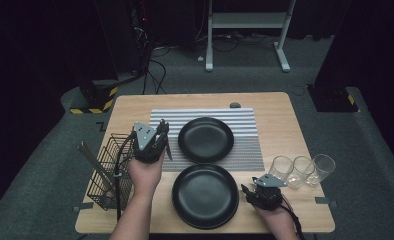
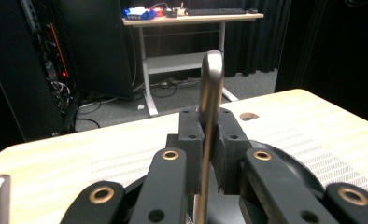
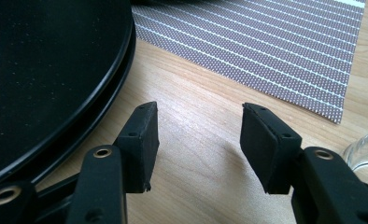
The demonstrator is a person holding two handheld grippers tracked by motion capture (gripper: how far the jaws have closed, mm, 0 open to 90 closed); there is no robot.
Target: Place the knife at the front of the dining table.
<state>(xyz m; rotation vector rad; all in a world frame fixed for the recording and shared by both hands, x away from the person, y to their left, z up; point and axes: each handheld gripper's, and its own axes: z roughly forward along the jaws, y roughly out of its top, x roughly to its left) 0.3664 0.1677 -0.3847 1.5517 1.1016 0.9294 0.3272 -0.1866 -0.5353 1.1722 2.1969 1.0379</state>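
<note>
My left gripper (image 1: 160,132) hovers over the left edge of the striped placemat (image 1: 247,150), shut on a slim metal utensil (image 1: 168,151). In the left gripper view that utensil's handle (image 2: 210,88) stands up between the closed jaws of the left gripper (image 2: 209,154). My right gripper (image 1: 246,191) rests low at the right rim of the near black plate (image 1: 205,196), open and holding nothing. In the right gripper view the right gripper (image 3: 198,140) frames bare wood, with the plate's rim (image 3: 46,70) just left of it. A second black plate (image 1: 206,139) lies on the placemat.
A black wire basket (image 1: 110,170) stands at the table's left edge with a long metal utensil (image 1: 92,160) leaning out of it. Three clear glasses (image 1: 301,170) line up at the right, one showing by the right jaw (image 3: 366,149). A desk stands beyond the table.
</note>
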